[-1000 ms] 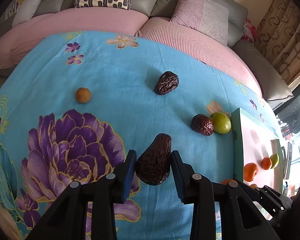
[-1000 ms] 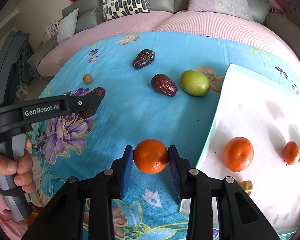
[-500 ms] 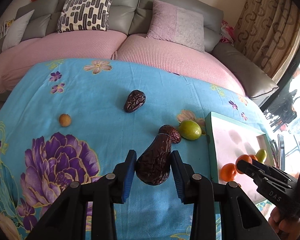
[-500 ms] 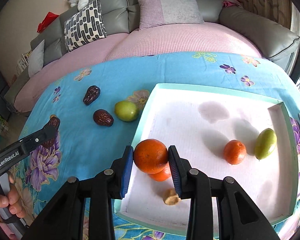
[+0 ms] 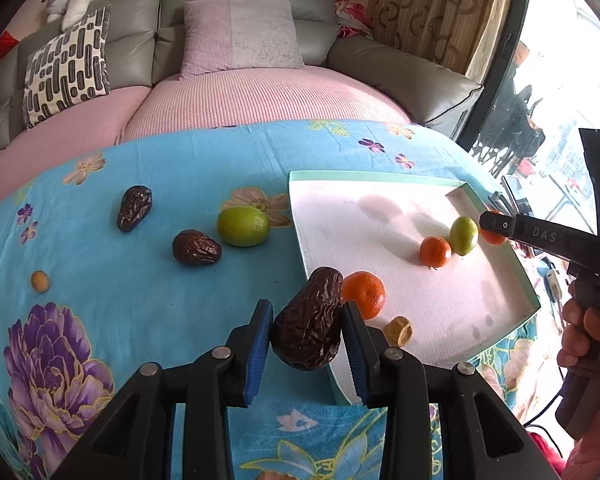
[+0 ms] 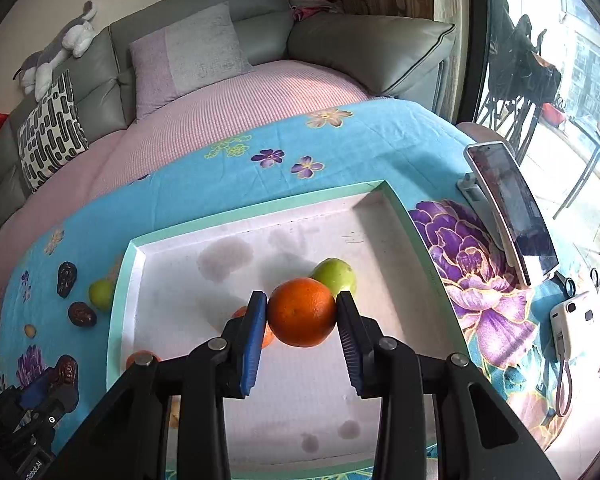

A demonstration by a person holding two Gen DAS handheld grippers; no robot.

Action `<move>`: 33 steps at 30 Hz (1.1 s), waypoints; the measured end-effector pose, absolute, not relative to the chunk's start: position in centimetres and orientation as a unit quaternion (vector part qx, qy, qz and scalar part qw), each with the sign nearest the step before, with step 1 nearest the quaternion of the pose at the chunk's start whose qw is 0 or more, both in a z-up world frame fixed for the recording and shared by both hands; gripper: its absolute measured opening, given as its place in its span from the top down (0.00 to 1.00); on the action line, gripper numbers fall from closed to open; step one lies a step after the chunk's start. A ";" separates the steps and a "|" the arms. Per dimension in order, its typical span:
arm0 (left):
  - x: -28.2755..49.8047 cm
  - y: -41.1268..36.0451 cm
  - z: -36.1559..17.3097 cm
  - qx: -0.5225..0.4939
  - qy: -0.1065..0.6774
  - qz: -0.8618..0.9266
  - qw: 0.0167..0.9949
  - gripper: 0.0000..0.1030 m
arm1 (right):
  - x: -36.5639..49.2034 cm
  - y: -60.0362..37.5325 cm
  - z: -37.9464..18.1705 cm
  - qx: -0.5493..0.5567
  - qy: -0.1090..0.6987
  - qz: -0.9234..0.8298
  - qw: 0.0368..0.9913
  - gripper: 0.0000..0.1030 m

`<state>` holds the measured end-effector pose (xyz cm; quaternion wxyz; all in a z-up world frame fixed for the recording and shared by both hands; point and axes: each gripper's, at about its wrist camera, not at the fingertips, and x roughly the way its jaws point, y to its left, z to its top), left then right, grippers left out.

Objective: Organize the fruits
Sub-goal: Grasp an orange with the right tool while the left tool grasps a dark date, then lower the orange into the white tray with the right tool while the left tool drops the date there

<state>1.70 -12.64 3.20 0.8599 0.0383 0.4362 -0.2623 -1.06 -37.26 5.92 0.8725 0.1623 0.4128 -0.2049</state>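
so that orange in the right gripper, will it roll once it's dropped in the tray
Probably a little. The orange is round and smooth, and the tray floor looks flat and bare, so nothing would brake it. The green fruit just behind, or the raised rim, would likely stop it. It looks firm between the right gripper pads, so unlikely to bruise.

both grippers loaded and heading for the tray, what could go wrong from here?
1. The right gripper holds an orange just above the green fruit and another orange; setting it down there could knock them rolling.
2. The left gripper carries a date over the tray corner; released early, it may catch the rim and fall onto the cloth.
3. Both grippers share one tray, so they could collide.
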 end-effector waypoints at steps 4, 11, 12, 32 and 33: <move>1.1 -14.0 2.7 0.059 0.437 -0.275 0.854 0.63 | -2.1 -38.8 6.2 0.183 0.403 -0.228 0.867 0.64; 0.2 -15.7 1.8 0.086 0.444 -0.287 0.845 0.63 | -2.2 -38.5 6.6 0.169 0.405 -0.229 0.869 0.64; 0.1 -15.8 1.7 0.087 0.445 -0.286 0.844 0.63 | -1.9 -38.4 6.3 0.170 0.409 -0.222 0.868 0.64; -0.3 -17.5 -0.2 0.119 0.471 -0.293 0.824 0.63 | 0.1 -37.1 2.0 0.165 0.490 -0.182 0.836 0.64; -0.3 -17.6 -0.4 0.121 0.473 -0.293 0.822 0.63 | 0.2 -37.0 1.8 0.164 0.494 -0.181 0.835 0.64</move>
